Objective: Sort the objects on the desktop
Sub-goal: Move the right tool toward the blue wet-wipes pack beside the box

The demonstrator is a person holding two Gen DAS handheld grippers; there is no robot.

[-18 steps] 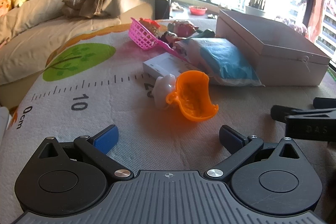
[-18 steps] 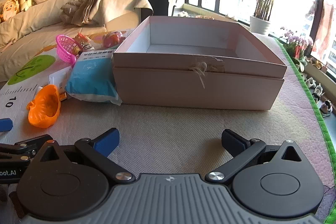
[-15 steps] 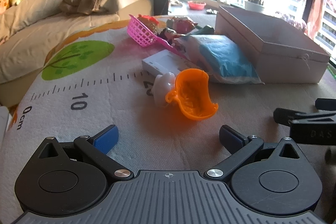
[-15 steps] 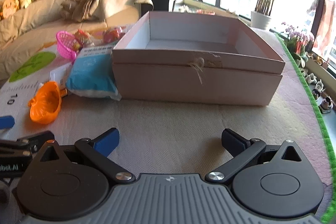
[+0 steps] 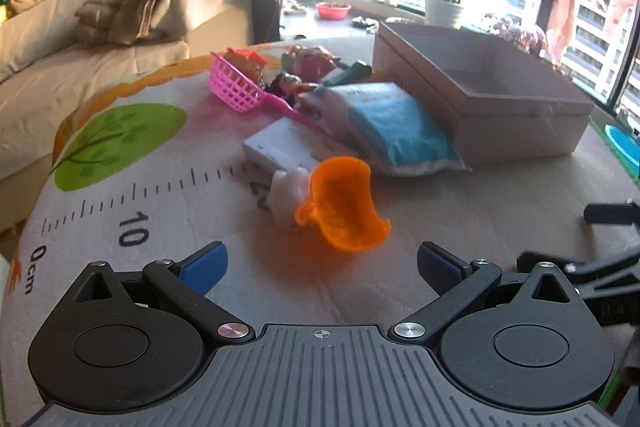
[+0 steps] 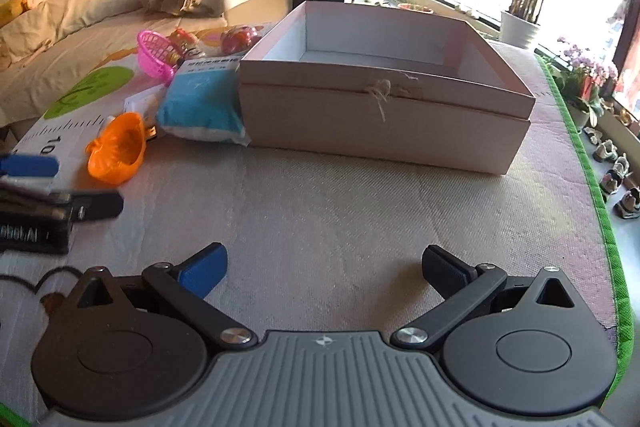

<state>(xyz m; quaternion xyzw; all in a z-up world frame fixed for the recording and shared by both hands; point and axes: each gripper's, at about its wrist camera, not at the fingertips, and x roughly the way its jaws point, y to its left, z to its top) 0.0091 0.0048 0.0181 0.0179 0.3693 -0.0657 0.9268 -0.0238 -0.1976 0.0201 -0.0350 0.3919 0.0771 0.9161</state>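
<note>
My left gripper (image 5: 322, 265), jaws wide, nothing held, faces the orange scoop (image 5: 344, 205) lying on the mat (image 5: 160, 195) w/ a white toy (image 5: 288, 193) touching its left side. My right gripper (image 6: 324, 269), also spread & empty, faces the open box (image 6: 384, 107). Blue pack (image 6: 202, 107) leans on the box's left wall; pink basket (image 5: 236, 87) sits behind, near other toys.

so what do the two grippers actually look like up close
Both match: the left gripper and right gripper have a grey ribbed body with a small crosshair mark, two round black housings, black linkage arms with silver pivot screws, one blue fingertip pad and one darker pad.
</note>
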